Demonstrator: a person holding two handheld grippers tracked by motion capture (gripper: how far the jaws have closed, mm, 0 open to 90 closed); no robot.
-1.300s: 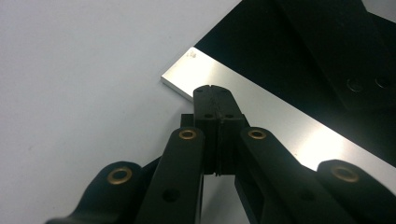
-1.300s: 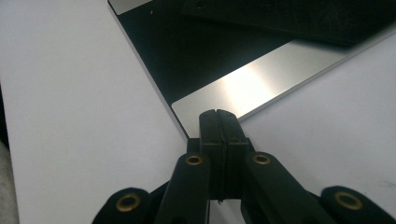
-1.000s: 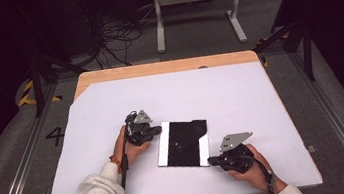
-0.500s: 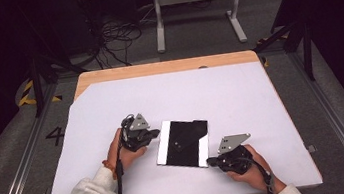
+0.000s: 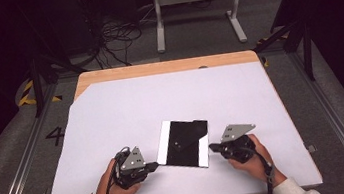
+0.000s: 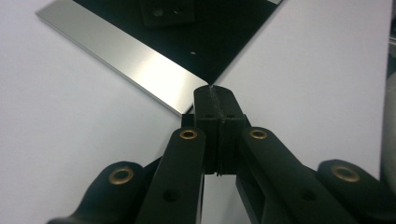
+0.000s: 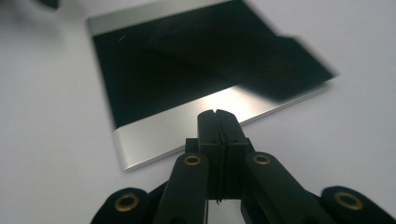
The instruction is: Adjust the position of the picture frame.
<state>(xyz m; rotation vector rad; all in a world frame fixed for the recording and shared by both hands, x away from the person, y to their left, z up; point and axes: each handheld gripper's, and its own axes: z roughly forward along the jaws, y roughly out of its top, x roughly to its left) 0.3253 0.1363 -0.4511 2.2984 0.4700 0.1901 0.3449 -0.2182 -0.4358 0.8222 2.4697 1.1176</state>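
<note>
Since a second ago your left gripper (image 5: 155, 167) has slid from the plate's far left corner down toward you, and it now sits at the near left corner. The plate (image 5: 183, 144) has kept its spot on the white table (image 5: 126, 113), and your right gripper (image 5: 212, 147) has barely shifted.

Left side: in the left gripper view the jaws are pressed flat together with nothing between them, and their joined tip (image 6: 212, 93) meets the corner where the bright metal strip (image 6: 126, 60) ends against the black face. I judge you hold them closed to get one stiff point for nudging or steadying the corner, not for pinching it. Whether the tip truly touches cannot be told; it looks like contact.

Middle: the plate lies flat near the table's front edge, between your two hands, slightly turned. It is a black square with a silver strip along each side.

Right side: your right gripper is likewise closed tight and empty. In the right gripper view its tip (image 7: 217, 122) is at the right-hand silver strip (image 7: 187, 126), partway along that edge. With a closed tip on each side, the plate looks bracketed, probably so it can be squared up or slid without spinning.
</note>
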